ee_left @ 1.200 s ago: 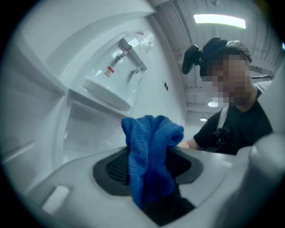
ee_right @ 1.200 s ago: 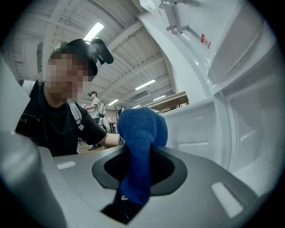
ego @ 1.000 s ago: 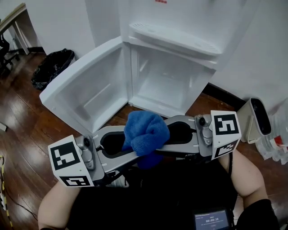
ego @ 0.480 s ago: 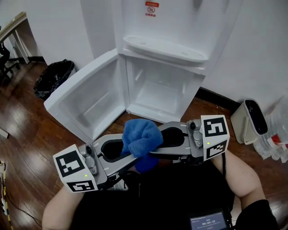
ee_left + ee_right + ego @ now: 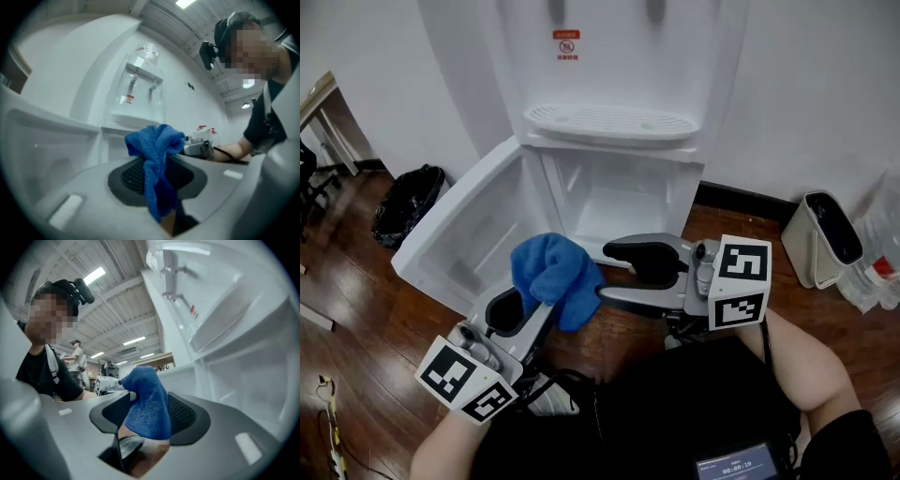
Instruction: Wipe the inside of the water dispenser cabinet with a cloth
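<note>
Left tool [image 5: 539,314] is clamped on the blue cloth [image 5: 551,274], which sits bunched at its tip, on the near side of the open cabinet [image 5: 623,202] and short of it. Right tool [image 5: 614,272] is just right of the cloth. Its jaws have just been opening and stand wide apart, with the cloth at the tips but not pinched.

I read this as a handover to the left, with wiping not yet started. Next move: carry the cloth forward into the cabinet and press it on an inner wall or the bottom panel.

Around: black bin [image 5: 405,202] far left, cabinet door [image 5: 459,239] swung open to the left, white bin [image 5: 820,234] right. The door crowds the left tool's approach, so I'd pull the right tool clear.
</note>
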